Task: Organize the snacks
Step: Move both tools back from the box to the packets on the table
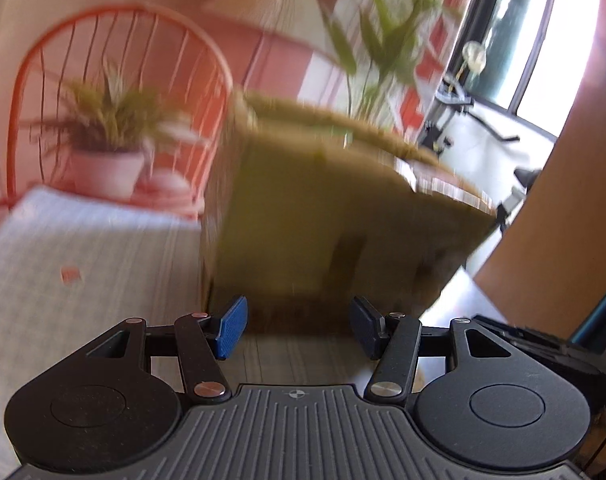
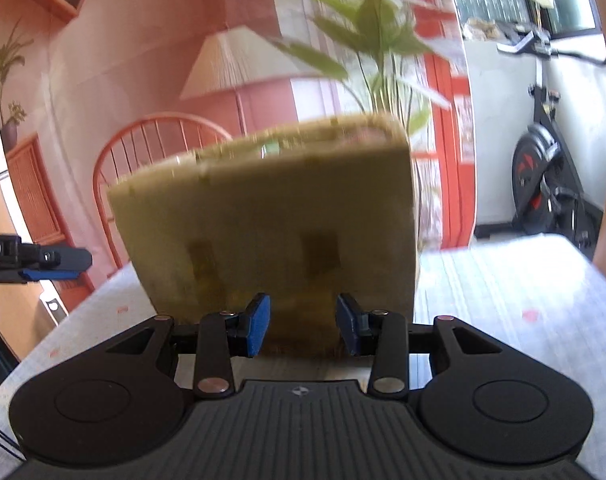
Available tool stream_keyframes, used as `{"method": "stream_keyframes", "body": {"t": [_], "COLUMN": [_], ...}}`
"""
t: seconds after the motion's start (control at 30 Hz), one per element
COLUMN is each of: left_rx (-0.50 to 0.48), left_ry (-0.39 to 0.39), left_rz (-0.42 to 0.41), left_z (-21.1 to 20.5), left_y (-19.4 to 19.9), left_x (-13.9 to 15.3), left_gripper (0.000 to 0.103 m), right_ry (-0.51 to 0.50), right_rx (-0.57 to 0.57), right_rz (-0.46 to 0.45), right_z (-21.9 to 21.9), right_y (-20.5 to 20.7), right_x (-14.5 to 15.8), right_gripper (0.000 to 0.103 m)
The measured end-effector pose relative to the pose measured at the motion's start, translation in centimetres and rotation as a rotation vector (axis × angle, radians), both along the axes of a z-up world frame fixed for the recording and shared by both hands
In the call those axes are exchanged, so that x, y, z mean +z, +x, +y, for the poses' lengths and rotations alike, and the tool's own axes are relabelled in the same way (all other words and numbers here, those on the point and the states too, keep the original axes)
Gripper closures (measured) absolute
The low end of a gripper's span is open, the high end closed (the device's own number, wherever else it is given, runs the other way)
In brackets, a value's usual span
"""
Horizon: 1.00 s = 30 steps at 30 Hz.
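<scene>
- The left gripper (image 1: 298, 328) had its blue pads (image 1: 233, 326) spread apart, with nothing pinched between them.
- Straight ahead of those pads, close in front, stood an olive-brown basket (image 1: 315, 208), blurred in the left wrist view; it rested on a pale striped tablecloth (image 1: 95, 248).
- Whether the left pads touched the basket's near wall could not be told through the blur.
- The right gripper (image 2: 303, 328) also had its blue pads (image 2: 259, 326) standing apart, a narrower gap than the left one's, empty between them.
- Directly ahead of the right gripper rose one flat side of the same basket (image 2: 271, 208), tilted, with two darker patches on its wall; its lower edge came down just in front of the pads.
- Contact between the right pads and the basket could not be told.
- Something green and white (image 2: 270, 148) showed at the basket's upper rim, too blurred to identify.
- Off to the left of the right gripper, the tip of the left gripper (image 2: 51, 266) was visible, well apart from the basket's side.
- Beyond the basket, past both grippers, were a red spindle-back chair (image 1: 119, 80), a potted plant (image 1: 111, 148) and a lampshade (image 2: 239, 64).
- Far to the right of the right gripper stood an exercise bike (image 2: 543, 168).
</scene>
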<state>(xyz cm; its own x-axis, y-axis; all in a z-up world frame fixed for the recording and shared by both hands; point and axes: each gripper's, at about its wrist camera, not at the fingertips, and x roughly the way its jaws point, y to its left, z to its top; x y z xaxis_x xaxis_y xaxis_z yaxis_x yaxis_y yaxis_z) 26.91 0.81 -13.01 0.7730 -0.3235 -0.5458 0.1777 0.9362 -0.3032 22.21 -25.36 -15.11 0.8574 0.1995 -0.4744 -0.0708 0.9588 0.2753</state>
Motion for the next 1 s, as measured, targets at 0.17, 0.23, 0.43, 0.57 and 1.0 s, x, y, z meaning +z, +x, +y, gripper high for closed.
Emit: {"method": "stream_keyframes", "body": {"t": [0.17, 0.23, 0.43, 0.57, 1.0], "left_rx": [-0.023, -0.029, -0.030, -0.044, -0.120], "left_ry": [0.012, 0.020, 0.022, 0.035, 0.111], "left_rz": [0.068, 0.083, 0.130, 0.157, 0.198], "left_z": [-0.8, -1.1, -1.5, -2.0, -4.7], "left_y": [-0.7, -0.8, -0.6, -0.5, -0.8], "left_x": [-3.3, -4.1, -6.1, -7.1, -9.5], "left_gripper": [0.045, 0.045, 0.045, 0.045, 0.045], "right_ry": [-0.038, -0.054, -0.079, -0.083, -0.131], "right_rx": [-0.003, -0.001, -0.011, -0.013, -0.001], "right_rz": [0.053, 0.073, 0.139, 0.169, 0.209], "right_z": [0.4, 0.5, 0.7, 0.9, 1.9], "right_y": [-0.7, -0.7, 0.3, 1.5, 2.2], "right_x": [-2.6, -3.6, -6.5, -7.7, -9.8], "right_gripper": [0.062, 0.062, 0.053, 0.044, 0.050]}}
